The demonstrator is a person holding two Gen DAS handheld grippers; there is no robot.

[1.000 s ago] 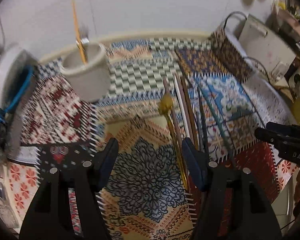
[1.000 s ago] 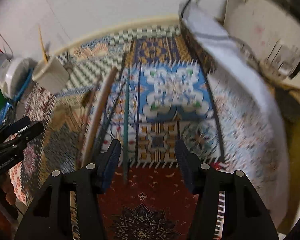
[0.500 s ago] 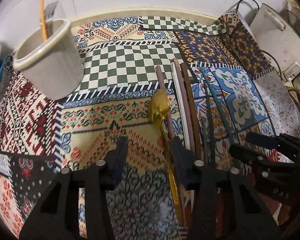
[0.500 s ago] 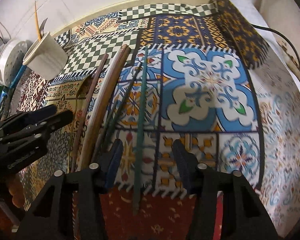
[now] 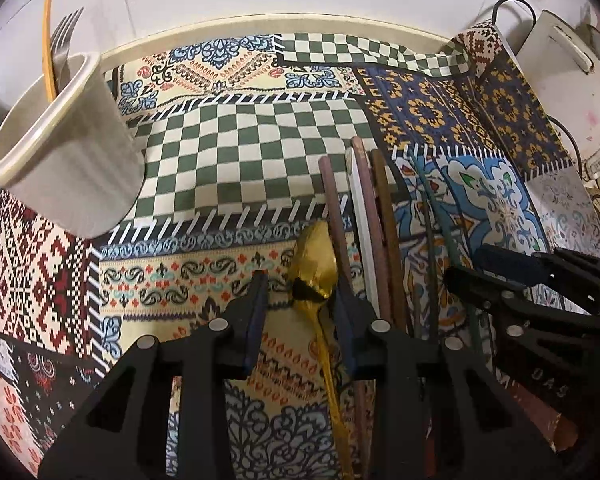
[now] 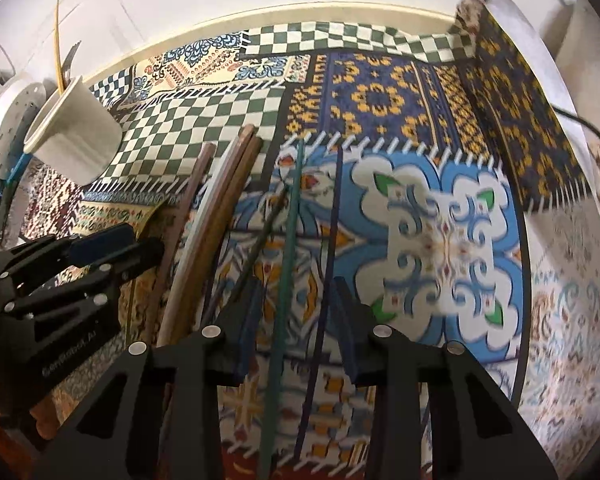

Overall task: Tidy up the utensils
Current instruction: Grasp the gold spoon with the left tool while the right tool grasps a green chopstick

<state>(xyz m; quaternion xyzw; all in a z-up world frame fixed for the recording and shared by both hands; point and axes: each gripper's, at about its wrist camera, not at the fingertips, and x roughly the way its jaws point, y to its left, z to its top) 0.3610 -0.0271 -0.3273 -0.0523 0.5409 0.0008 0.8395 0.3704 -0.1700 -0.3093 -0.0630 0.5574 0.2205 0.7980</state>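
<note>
A gold spoon [image 5: 315, 265] lies on the patterned cloth [image 5: 236, 160], its bowl between the fingers of my left gripper [image 5: 300, 286]. The jaws are closing and a gap still shows on the spoon's left side. Beside it lie several brown and white chopsticks [image 5: 380, 236]. My right gripper [image 6: 296, 282] straddles a green stick [image 6: 287, 272] and a dark blue stick [image 6: 329, 264]; its jaws are closing too, with the pads clear of both. A cream cup [image 5: 68, 160] holding a fork [image 5: 62, 40] and a yellow stick stands at the left, also seen as the cup [image 6: 76, 136].
The right gripper [image 5: 512, 280] shows at the right edge of the left wrist view; the left gripper [image 6: 100, 252] shows at the left of the right wrist view. A white perforated dish [image 6: 10, 120] sits behind the cup. A white board [image 5: 572, 92] and cables stand at the right.
Both grippers have sunk closer to the cloth and their jaws have narrowed. The spoon's bowl now sits between the left fingers, and the green and blue sticks between the right fingers.
</note>
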